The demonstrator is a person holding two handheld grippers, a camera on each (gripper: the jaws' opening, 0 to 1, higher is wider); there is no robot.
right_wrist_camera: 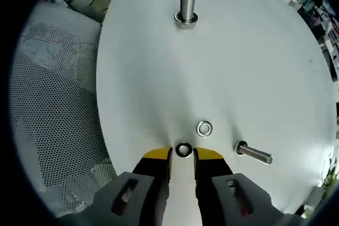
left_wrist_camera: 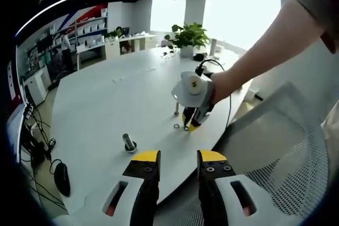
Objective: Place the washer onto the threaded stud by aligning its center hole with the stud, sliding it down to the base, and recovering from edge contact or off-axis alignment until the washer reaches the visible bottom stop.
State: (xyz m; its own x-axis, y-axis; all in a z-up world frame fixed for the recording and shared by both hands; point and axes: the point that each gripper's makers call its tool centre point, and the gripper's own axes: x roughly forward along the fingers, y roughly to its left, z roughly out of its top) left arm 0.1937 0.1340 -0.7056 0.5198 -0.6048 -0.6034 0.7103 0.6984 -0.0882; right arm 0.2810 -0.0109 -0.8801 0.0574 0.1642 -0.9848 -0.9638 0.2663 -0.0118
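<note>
1. the right gripper (right_wrist_camera: 183, 154) is low over the white worktop (right_wrist_camera: 254, 67). its jaws are spread a little, and a dark washer (right_wrist_camera: 183, 149) lies flat between the yellow tips. i cannot tell if the tips touch it, so i judge it is about to be pinched, not yet lifted.
2. a second, lighter washer (right_wrist_camera: 204, 128) lies just beside the first one, and a loose bolt (right_wrist_camera: 254, 154) lies on its side near them.
3. the stud (right_wrist_camera: 186, 6) stands upright on its base at the far side, well apart from the washers. it is bare, so the placing is not yet begun.
4. the left gripper (left_wrist_camera: 178, 165) is held back at the worktop edge, jaws spread and holding nothing. probably it waits so as not to block the right one.
5. from the left gripper view the right gripper (left_wrist_camera: 192, 123) points down at the washers.
</note>
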